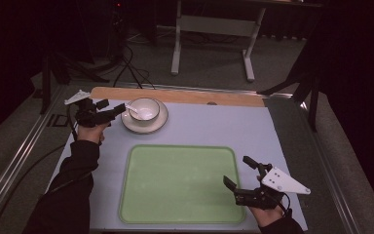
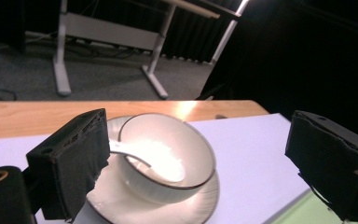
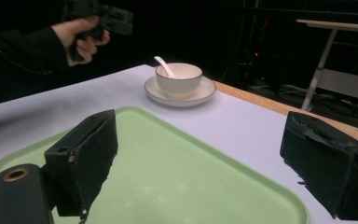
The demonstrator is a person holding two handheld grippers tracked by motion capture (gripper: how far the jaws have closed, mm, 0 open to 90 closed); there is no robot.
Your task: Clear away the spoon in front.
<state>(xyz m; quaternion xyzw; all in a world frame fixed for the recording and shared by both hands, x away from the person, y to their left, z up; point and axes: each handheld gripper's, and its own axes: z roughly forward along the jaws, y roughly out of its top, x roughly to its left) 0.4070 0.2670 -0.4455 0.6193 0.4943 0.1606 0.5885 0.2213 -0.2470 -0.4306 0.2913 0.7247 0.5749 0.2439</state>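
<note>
Tongs on my left [image 1: 108, 111] stand wide and empty at the far left of the surface [image 1: 214, 124], just beside the bowl [image 1: 144, 108] on its saucer [image 1: 146, 125]; through the left gripper view the bowl [image 2: 168, 154] sits straight ahead between the jaws. My right tongs [image 1: 241, 176] are also wide and empty, hovering over the near right corner of the green tray [image 1: 180, 183], well apart from the bowl. I judge the left hand [image 1: 91, 131] the nearer. A spoon [image 1: 132, 110] lies in the bowl, handle pointing far left. Beyond the far left edge are dark letters I cannot read.
</note>
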